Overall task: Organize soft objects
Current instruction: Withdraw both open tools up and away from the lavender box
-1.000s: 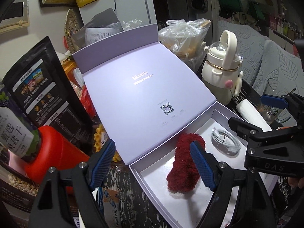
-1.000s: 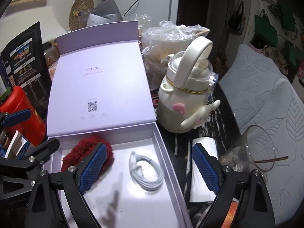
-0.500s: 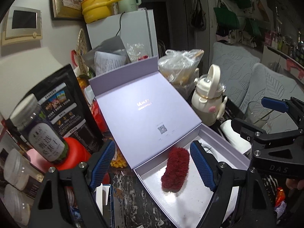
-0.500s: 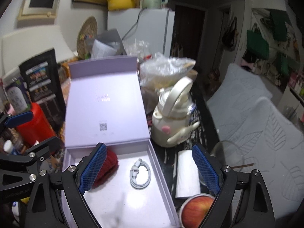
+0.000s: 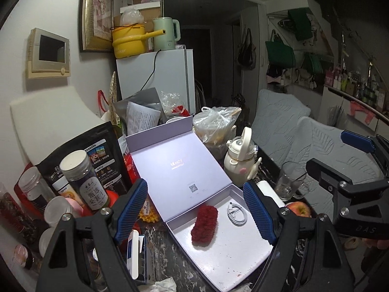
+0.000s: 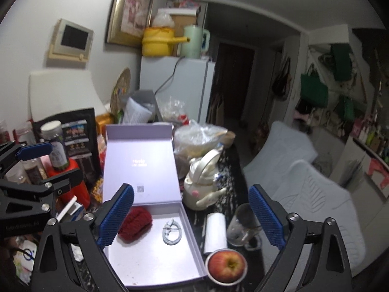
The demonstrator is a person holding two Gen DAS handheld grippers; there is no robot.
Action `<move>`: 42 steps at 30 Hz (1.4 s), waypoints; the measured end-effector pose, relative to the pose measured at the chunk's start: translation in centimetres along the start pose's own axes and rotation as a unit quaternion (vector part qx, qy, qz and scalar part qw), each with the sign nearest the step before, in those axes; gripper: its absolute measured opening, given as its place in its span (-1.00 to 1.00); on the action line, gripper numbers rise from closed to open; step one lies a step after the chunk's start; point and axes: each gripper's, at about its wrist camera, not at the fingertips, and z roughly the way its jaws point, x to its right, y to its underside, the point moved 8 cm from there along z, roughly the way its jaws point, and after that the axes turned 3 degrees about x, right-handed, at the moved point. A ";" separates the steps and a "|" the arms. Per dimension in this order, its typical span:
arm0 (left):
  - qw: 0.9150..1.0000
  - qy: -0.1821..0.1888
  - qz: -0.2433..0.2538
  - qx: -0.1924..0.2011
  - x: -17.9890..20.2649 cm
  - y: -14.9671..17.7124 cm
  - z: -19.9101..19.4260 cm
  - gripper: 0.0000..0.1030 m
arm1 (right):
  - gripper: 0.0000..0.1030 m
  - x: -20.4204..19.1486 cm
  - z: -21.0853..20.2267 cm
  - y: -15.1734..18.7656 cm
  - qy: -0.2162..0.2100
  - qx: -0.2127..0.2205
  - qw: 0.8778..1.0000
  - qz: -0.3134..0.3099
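Observation:
A fuzzy red soft object (image 5: 204,223) lies inside an open lilac box (image 5: 226,255), next to a coiled white cable (image 5: 237,215). The box lid (image 5: 180,168) leans back, open. In the right wrist view the red object (image 6: 136,225) lies in the box's left part and the cable (image 6: 172,228) in the middle. My left gripper (image 5: 195,215) is open and empty, well above the box. My right gripper (image 6: 190,217) is open and empty, also held above it.
Jars and a black snack bag (image 5: 80,160) crowd the left. A cream kettle-shaped bottle (image 5: 240,163), a glass (image 5: 288,185), a white roll (image 6: 215,231) and an apple in a bowl (image 6: 227,265) stand to the right of the box. A plastic bag (image 5: 216,121) sits behind.
Both grippers have pulled up and back from the box, so the box and the red object look smaller and more of the room shows. Both stay open and empty.

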 end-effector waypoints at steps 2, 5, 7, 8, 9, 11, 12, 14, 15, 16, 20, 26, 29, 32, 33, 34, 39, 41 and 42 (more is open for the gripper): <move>1.000 0.004 -0.005 0.006 0.2 -0.3 -1.5 0.58 | 0.89 0.2 -1.9 -0.3 0.011 0.012 1.000 -0.010; 1.000 0.005 -0.002 0.017 0.6 -0.6 -3.7 0.59 | 0.93 0.4 -4.5 -0.6 0.019 0.028 0.999 -0.016; 1.000 0.006 0.004 0.023 1.0 -0.6 -5.0 0.64 | 0.94 0.5 -5.7 -0.5 0.020 0.031 0.999 -0.016; 1.000 0.006 0.007 0.028 1.1 -0.7 -5.7 0.73 | 0.94 0.5 -6.5 -0.4 0.021 0.031 0.999 -0.015; 0.999 0.005 0.010 0.032 1.3 -0.7 -6.3 0.82 | 0.94 0.6 -7.2 -0.2 0.022 0.031 0.999 -0.014; 0.999 0.001 0.014 0.043 1.5 -0.6 -7.5 0.92 | 0.94 0.6 -8.2 0.2 0.023 0.032 0.999 -0.013; 0.999 0.000 0.015 0.046 1.6 -0.6 -8.0 0.93 | 0.94 0.7 -8.8 0.5 0.023 0.033 0.999 -0.012; 0.998 0.004 0.019 0.052 1.9 -0.3 -9.0 0.93 | 0.95 0.8 -10.0 1.1 0.026 0.034 0.999 -0.009; 0.998 0.007 0.019 0.053 2.0 -0.1 -9.4 0.93 | 0.97 0.8 -10.4 1.3 0.026 0.034 0.999 -0.009; 0.998 0.010 0.020 0.054 2.1 0.1 -9.7 0.93 | 0.99 0.9 -11.0 1.7 0.025 0.035 0.999 -0.008; 0.998 0.021 0.020 0.050 2.7 1.6 -10.9 0.94 | 0.99 0.9 -12.9 3.4 0.025 0.033 0.999 0.000; 0.999 0.035 0.023 0.035 3.8 4.6 -11.8 0.94 | 0.99 0.4 -15.3 6.0 0.035 0.034 0.999 0.002; 0.998 0.044 0.027 0.029 4.5 6.0 -12.2 0.94 | 0.99 0.2 -16.3 7.4 0.041 0.033 0.999 0.001; 0.998 0.051 0.029 0.024 5.1 7.3 -12.7 0.94 | 0.99 0.2 -17.1 8.9 0.041 0.029 0.999 0.012; 0.998 0.056 0.029 0.020 5.4 7.9 -12.8 0.94 | 0.99 0.2 -17.4 9.4 0.038 0.027 0.999 0.019; 0.998 0.061 0.028 0.018 5.6 8.3 -13.0 0.94 | 0.99 0.2 -17.6 9.8 0.038 0.025 0.999 0.023; 0.996 0.073 0.037 0.021 6.8 10.1 -14.2 0.94 | 0.99 0.3 -19.1 12.3 0.048 0.024 0.998 0.036; 0.996 0.080 0.041 0.023 7.4 10.9 -14.7 0.94 | 0.99 0.4 -19.6 12.9 0.052 0.024 0.998 0.039; 0.995 0.081 0.043 0.023 7.5 11.1 -14.9 0.94 | 0.99 0.5 -19.9 13.4 0.054 0.024 0.997 0.042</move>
